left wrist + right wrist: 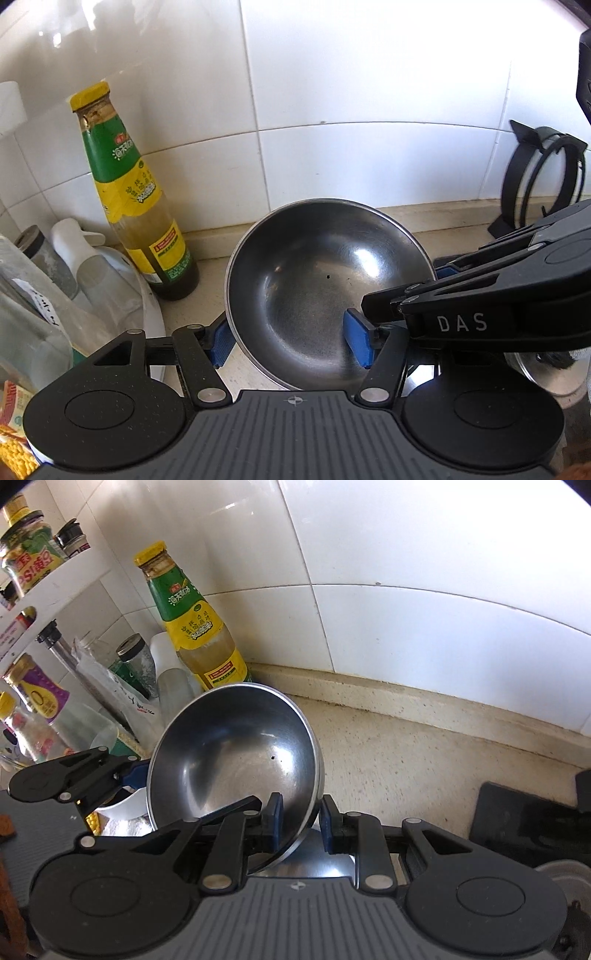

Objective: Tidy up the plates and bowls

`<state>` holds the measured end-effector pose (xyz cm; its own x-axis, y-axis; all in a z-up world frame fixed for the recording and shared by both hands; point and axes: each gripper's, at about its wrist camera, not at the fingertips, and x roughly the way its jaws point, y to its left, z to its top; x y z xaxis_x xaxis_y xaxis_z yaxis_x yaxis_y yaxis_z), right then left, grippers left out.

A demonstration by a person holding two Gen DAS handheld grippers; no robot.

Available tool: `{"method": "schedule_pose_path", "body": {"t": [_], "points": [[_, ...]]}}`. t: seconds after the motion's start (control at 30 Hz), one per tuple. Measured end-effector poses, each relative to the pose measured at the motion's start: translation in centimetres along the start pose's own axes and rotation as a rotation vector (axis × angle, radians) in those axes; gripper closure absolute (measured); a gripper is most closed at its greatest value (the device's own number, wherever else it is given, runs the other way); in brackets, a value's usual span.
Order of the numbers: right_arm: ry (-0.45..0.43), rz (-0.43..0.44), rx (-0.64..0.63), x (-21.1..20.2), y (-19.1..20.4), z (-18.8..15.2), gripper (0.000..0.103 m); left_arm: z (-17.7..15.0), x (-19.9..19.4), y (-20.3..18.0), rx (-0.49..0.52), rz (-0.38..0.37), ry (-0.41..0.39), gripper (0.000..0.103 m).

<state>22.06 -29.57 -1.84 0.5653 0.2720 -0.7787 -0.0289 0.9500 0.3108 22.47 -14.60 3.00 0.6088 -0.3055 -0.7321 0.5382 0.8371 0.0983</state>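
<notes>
Tilted steel bowl (236, 753), round, shiny and dented-looking inside with one dark speck, held above the counter (406, 760) near its back edge, opening turned toward the cameras. At its left rim, left gripper (291, 341) with fingers spread wide around the rim; at its right rim, right gripper (299, 823) with blue pads (275, 821) on either side of the wall, contact unclear.

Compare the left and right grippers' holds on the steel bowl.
The left gripper has fingers spread wide, one outside the wall of the steel bowl, one inside; the right gripper has fingers close together, pinching the rim. The left gripper is at the bowl's left side, the right gripper at its right. Both straddle the rim.
</notes>
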Motion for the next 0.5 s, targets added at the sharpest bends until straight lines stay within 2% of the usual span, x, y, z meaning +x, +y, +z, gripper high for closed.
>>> {"method": "schedule_pose_path", "body": {"t": [0.5], "points": [[0.048,-0.006,0.023,-1.5,-0.5,-3.6,0.077,-2.7,-0.7,-2.2,0.055,-0.034,0.042,0.031]]}}
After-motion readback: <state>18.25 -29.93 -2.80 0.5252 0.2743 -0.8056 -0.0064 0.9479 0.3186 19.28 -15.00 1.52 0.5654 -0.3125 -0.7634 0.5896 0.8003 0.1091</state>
